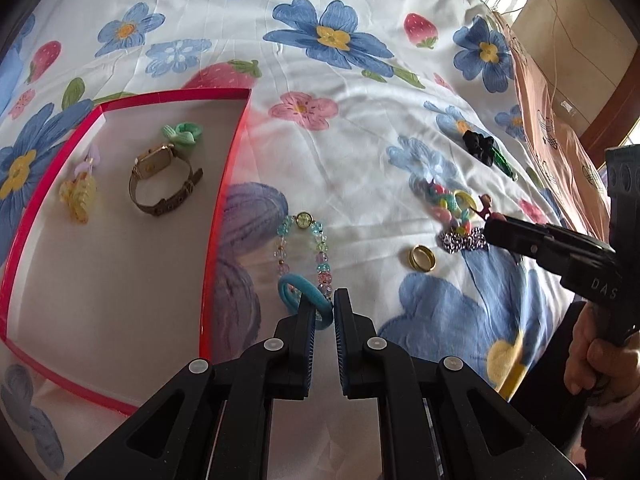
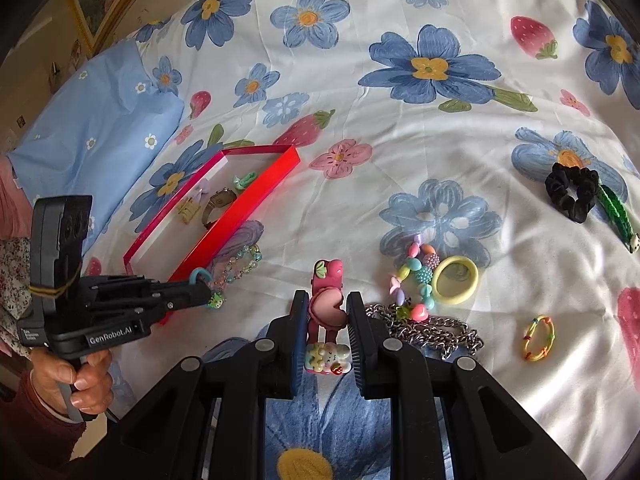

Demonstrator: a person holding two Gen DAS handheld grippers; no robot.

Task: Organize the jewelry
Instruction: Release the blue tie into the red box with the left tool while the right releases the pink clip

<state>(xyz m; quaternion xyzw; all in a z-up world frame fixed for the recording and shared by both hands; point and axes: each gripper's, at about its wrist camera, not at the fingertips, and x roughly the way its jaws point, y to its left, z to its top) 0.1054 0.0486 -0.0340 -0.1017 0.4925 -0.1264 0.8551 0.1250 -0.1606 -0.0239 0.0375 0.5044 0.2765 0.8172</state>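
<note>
The left gripper [image 1: 323,300] is almost closed, and a blue hair tie [image 1: 304,292] hangs on its left finger. Just past it, at 12 o'clock, a bead bracelet [image 1: 306,248] lies on the flowered bedsheet [image 1: 360,152].

The left view looks down into the red tray [image 1: 224,184] at 10 o'clock. Inside lie a gold watch [image 1: 160,180], a green hair tie [image 1: 182,132] and a yellow clip [image 1: 80,196]. It also shows a gold ring [image 1: 422,258] at 3 o'clock. The right view does not show the ring.

The right gripper [image 2: 325,312] pinches a pink clip [image 2: 326,308] with its fingers nearly closed.

Only the right view shows the yellow ring band [image 2: 456,280], the chain [image 2: 432,330] and a small striped band [image 2: 538,338] at 3 o'clock. A black scrunchie [image 2: 572,194] sits at 2 o'clock, touching a green clip [image 2: 614,212]. A hand [image 2: 76,376] grips the left handle at 9 o'clock.
</note>
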